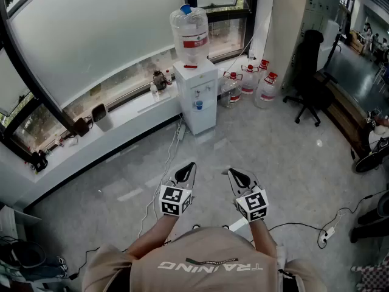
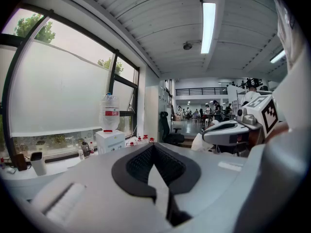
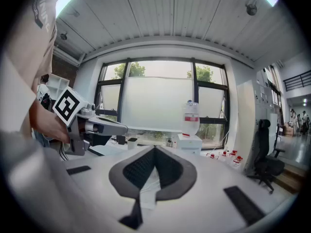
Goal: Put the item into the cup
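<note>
I hold both grippers in front of my chest, above the grey floor, pointing at a white water dispenser [image 1: 197, 96]. My left gripper [image 1: 186, 170] and my right gripper [image 1: 238, 175] are side by side, each with its jaws closed tip to tip and nothing between them. The left gripper view shows its jaws [image 2: 154, 152] meeting, with the right gripper [image 2: 228, 130] to the side. The right gripper view shows the same for its jaws [image 3: 154, 152]. A small blue object [image 1: 199, 104] sits in the dispenser's tap recess. I cannot make out a cup or an item for certain.
Several water jugs [image 1: 249, 81] stand on the floor right of the dispenser. A black office chair [image 1: 310, 72] is further right. A long white windowsill [image 1: 121, 123] holds small dark objects. Cables and a power strip [image 1: 322, 236] lie on the floor.
</note>
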